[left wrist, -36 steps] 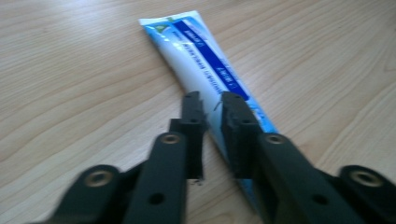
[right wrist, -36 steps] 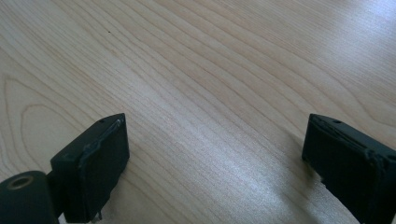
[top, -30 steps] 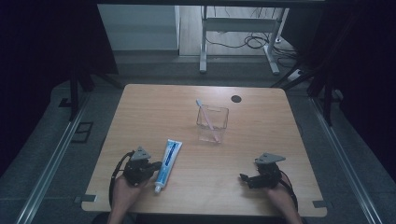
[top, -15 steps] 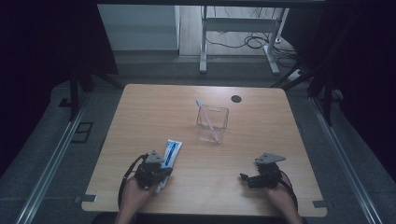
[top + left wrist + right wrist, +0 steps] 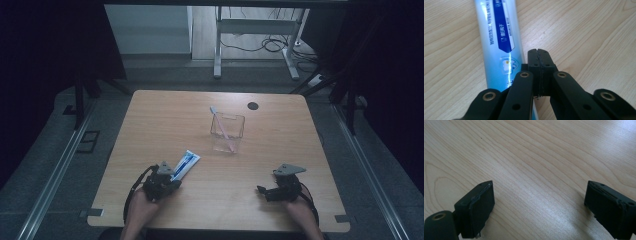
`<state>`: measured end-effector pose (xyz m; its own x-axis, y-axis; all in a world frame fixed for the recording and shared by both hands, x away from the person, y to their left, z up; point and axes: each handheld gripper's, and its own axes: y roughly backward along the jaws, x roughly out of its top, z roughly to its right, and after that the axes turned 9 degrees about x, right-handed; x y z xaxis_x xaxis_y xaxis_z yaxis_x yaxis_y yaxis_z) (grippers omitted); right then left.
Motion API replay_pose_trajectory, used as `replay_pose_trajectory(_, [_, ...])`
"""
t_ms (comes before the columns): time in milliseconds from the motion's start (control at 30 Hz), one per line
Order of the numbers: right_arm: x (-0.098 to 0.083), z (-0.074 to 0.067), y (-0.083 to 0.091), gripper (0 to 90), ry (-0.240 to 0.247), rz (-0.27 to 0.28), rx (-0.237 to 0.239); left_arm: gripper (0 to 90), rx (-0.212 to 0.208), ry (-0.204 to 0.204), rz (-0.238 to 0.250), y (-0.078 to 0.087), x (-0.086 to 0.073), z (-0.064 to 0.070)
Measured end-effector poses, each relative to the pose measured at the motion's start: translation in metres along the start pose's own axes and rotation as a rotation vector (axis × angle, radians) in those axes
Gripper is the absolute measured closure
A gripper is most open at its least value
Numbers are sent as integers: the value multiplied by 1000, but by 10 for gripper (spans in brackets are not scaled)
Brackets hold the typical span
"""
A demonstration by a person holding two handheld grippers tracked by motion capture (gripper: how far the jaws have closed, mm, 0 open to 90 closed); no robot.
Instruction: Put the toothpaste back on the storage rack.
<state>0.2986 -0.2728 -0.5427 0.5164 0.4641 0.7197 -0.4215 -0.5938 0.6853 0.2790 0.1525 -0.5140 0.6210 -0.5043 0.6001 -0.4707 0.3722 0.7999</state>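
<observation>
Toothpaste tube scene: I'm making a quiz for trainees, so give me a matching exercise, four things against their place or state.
Things:
1. toothpaste tube
2. toothbrush
3. left gripper
4. right gripper

Place or state:
A. jaws wide apart over bare wood
B. lying flat on the table
C. jaws shut, beside the tube
D. leaning inside the clear cup

Pairs: 1-B, 2-D, 3-C, 4-A

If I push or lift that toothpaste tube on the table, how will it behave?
The toothpaste tube lies flat, so it would probably slide rather than roll. Its glossy skin looks slippery. It looks soft, so lifted by one end it may sag.
</observation>
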Motion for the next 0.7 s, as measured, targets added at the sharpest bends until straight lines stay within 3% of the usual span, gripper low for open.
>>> replay_pose_trajectory(467, [0, 0, 0, 98, -1, 1, -1, 871, -26, -3, -7, 1, 0, -8])
replay_pose_trajectory(700, [0, 0, 0, 99, -2, 1, -1, 864, -15, 0, -3, 14, 5, -15])
